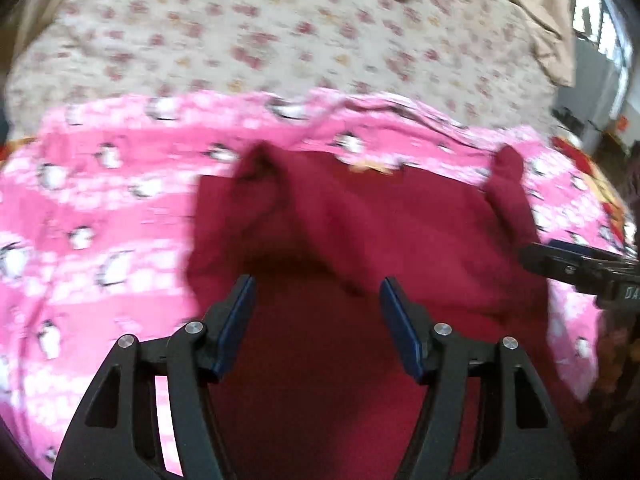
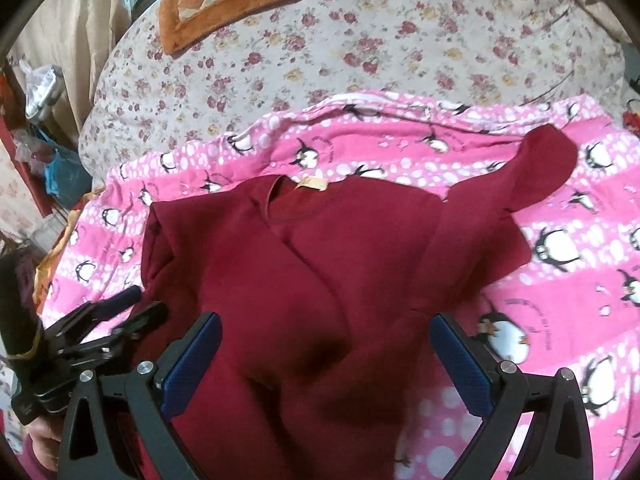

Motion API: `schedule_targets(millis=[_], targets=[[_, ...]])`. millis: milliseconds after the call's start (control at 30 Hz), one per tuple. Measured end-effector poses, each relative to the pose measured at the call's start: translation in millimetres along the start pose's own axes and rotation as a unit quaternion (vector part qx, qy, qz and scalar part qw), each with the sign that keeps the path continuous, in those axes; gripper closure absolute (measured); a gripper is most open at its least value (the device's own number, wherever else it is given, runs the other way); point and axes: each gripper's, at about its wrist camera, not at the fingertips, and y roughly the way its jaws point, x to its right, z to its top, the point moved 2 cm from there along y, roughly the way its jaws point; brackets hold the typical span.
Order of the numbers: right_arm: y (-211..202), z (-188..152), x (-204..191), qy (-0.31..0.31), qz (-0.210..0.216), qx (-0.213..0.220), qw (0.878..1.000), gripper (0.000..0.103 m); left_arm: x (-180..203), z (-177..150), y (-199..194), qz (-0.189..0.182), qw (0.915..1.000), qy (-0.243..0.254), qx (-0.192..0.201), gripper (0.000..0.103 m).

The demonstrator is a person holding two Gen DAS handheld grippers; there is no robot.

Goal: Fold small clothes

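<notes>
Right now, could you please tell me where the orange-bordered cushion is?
In the right wrist view the orange-bordered cushion lies at the top left on the floral bedspread, beyond the pink penguin blanket and the dark red top.

Left gripper [image 1: 316,300] angled downward, jaws parted with nothing pressed between the blue pads [image 1: 240,320]; black linkage arms spread wide at the bottom of its own view. Seen again at the lower left of the right wrist view [image 2: 132,312], held in a hand [image 2: 40,448] low at that edge. Right gripper [image 2: 326,364] likewise pitched down, jaws standing wide apart, blue pads [image 2: 192,364] clear of any grip. Tip of it [image 1: 568,264] entering the left wrist view from the right edge, side-on.
</notes>
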Motion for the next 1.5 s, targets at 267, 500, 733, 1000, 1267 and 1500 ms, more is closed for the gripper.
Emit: schedule_targets(millis=[267, 500, 733, 1000, 1267, 1500], targets=[[7.8, 6.1, -6.4, -0.046, -0.020, -0.006, 0.999, 0.008, -43.4, -28.0, 35.2, 0.138, 0.9890, 0.006, -0.054, 0.039], [28.9, 11.3, -8.7, -0.106, -0.020, -0.054, 0.993, 0.032, -59.0, -41.1, 38.8, 0.106, 0.9925, -0.049, -0.036, 0.038], [61.2, -12.1, -11.1, -0.152, -0.036, -0.083, 0.984, 0.063, -58.8, -38.0, 39.3, 0.097, 0.9929, -0.061, -0.032, 0.037], [31.3, 5.6, -11.0, -0.203, -0.084, -0.021, 0.975, 0.103, -59.2, -39.5, 38.3, 0.092, 0.9930, -0.069, -0.028, 0.037], [14.9, 32.8, 18.1, -0.106, -0.005, -0.034, 0.994, 0.091, -61.5, -40.5, 39.4, 0.094, 0.9922, -0.078, -0.026, 0.031], [44.4, 6.3, -3.5, -0.127, 0.008, -0.076, 0.989, 0.047, -61.3, -40.7, 39.3, 0.094, 0.9921, -0.080, -0.023, 0.031]])
